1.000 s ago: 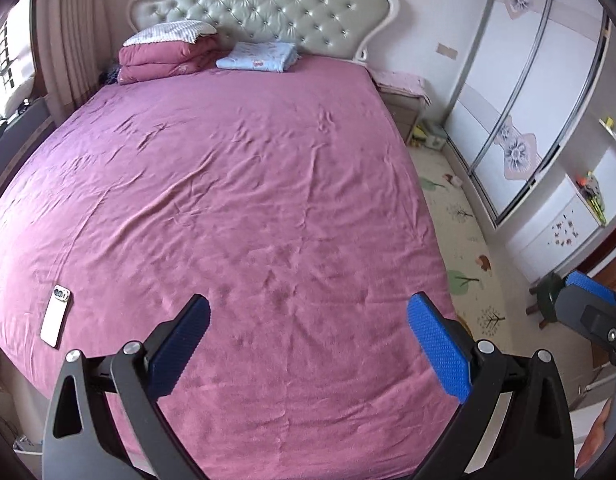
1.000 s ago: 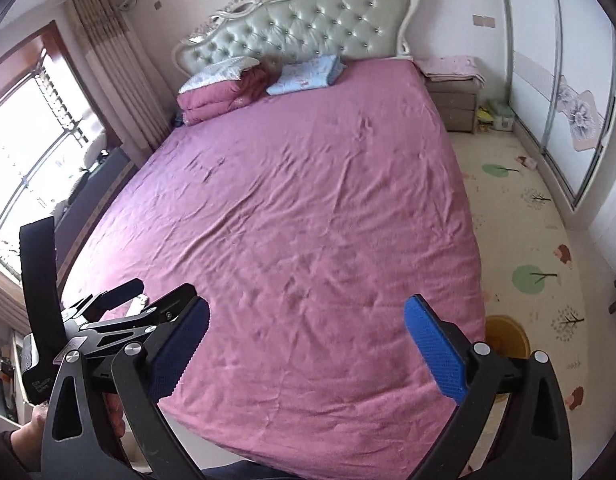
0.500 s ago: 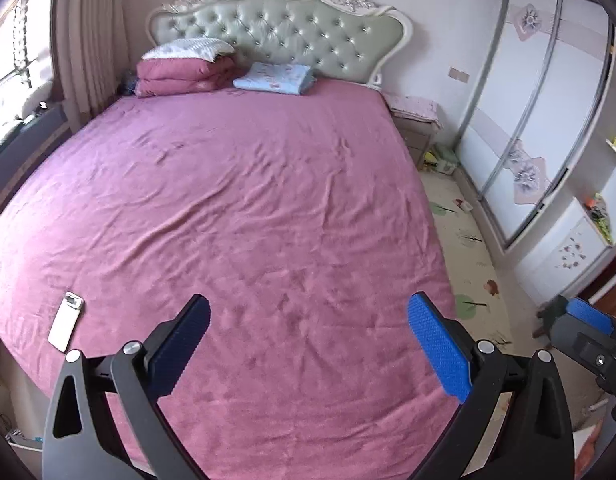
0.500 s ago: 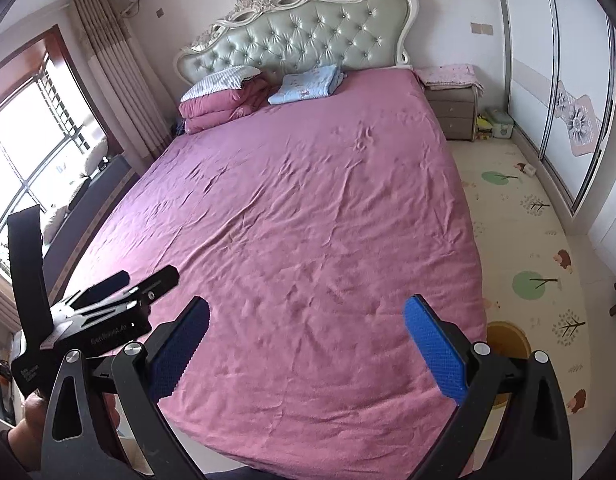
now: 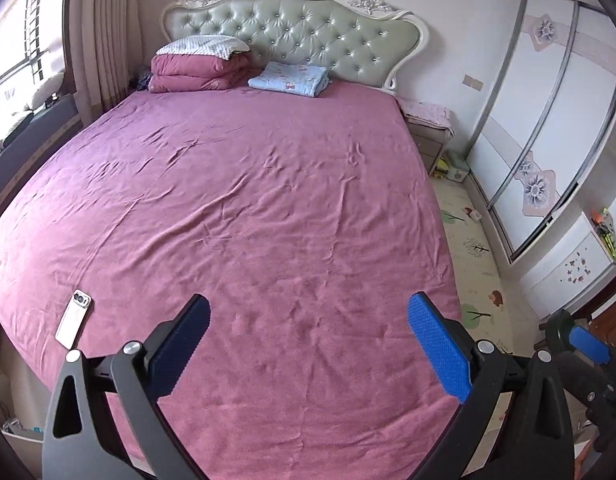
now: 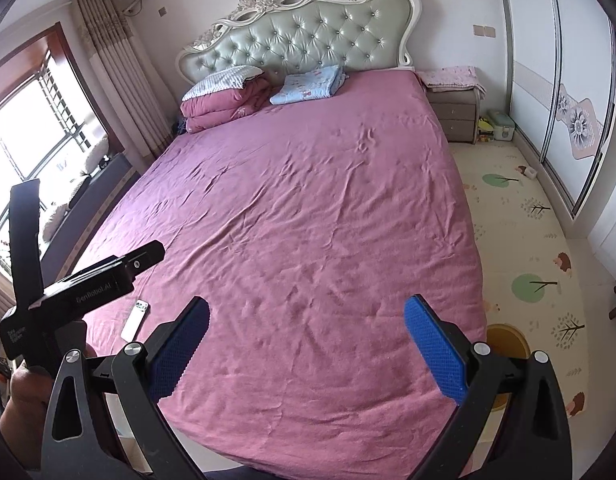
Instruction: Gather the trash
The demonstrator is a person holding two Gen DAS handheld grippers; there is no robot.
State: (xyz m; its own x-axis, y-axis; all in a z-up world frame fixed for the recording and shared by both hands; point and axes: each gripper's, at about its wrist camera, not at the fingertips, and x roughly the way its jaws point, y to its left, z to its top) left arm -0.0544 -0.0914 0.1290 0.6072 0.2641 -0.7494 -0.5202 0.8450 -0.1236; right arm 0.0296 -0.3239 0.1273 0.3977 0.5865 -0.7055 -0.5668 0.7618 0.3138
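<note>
Trash unseen, left gripper (image 5: pixel 308 344) wide, right gripper (image 6: pixel 305 344) wide, empty

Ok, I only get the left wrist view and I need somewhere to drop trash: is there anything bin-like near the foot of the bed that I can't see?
Observer: Possibly. The right wrist view shows a round yellow object on the patterned floor mat, partly hidden behind the corner of the purple bed sheet. I cannot tell whether it is a bin.
Operator: Does that view show my left gripper?
Observer: Yes. The left gripper is at the left edge of the view, with a bare hand gripping its handle below.
</note>
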